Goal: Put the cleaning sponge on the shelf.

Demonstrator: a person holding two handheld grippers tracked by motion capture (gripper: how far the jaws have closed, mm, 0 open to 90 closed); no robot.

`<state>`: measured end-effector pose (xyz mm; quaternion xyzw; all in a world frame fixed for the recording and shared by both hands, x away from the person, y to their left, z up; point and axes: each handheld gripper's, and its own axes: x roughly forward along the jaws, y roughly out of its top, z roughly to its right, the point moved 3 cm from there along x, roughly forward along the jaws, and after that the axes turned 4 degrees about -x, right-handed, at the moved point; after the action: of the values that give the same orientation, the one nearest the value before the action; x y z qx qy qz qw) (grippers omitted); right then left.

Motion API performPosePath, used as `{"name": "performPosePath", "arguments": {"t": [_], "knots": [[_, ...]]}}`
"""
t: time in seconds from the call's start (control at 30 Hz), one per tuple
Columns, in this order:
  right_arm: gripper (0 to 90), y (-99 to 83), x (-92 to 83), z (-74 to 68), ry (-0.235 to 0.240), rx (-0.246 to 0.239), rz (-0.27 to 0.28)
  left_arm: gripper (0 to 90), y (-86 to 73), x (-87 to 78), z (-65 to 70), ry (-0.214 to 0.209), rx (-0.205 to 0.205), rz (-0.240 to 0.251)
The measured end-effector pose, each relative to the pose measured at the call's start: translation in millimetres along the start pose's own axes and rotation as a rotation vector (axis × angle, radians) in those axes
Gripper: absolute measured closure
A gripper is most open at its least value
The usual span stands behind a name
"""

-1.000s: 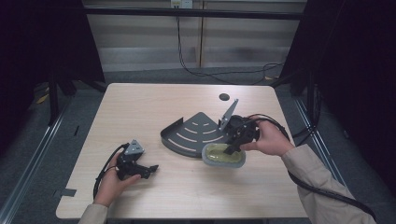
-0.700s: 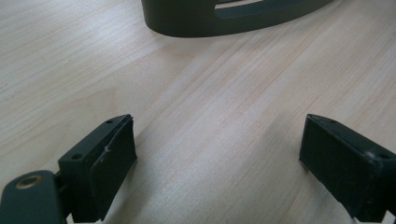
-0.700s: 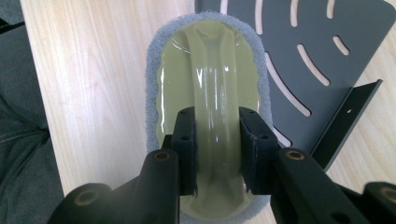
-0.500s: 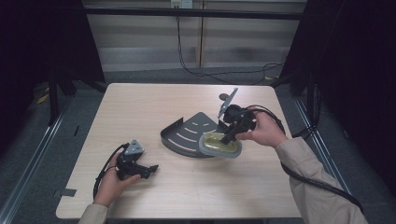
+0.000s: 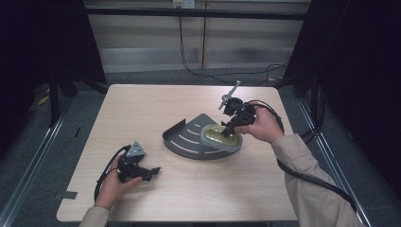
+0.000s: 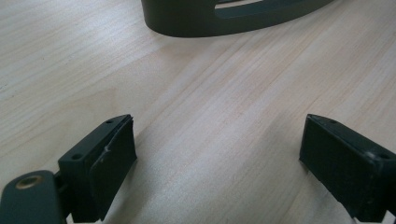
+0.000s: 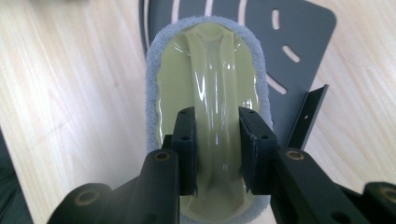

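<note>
We found the right tool clamped on the raised central grip of the scrubber, a pale yellow-green handle piece backed by a grey pad. The scrubber lay on the dark slotted tray near the middle of the surface, toward the tray's right side. The left tool rested on the surface near the front left, its jaws wide with nothing between them, well apart from the tray.

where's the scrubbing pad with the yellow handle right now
In the high view, the oval grey scrubbing pad with the translucent yellow handle lies right of centre, on the dark grey slotted corner tray, its handle ridge clamped in the right tool.
</note>
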<state>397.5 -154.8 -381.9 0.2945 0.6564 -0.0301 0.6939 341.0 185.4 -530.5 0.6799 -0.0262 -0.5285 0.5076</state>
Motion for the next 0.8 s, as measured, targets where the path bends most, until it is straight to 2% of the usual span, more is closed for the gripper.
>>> {"name": "performPosePath", "arguments": {"t": [0.17, 0.57, 0.8], "knots": [[70.7, 4.7, 4.7, 4.2, 0.0, 0.015, 0.001, 10.1, 0.1, 0.1, 0.0, 0.0, 0.0, 0.001], [70.7, 15.5, 13.2, 15.5, -0.021, 0.068, -0.053, 10.1, 0.0, -0.2, -0.1, -0.001, 0.001, -0.003], [70.7, 18.8, 15.2, 21.7, -0.036, 0.098, -0.051, 10.1, 0.1, -0.1, -0.1, -0.002, 0.001, -0.002]]}}
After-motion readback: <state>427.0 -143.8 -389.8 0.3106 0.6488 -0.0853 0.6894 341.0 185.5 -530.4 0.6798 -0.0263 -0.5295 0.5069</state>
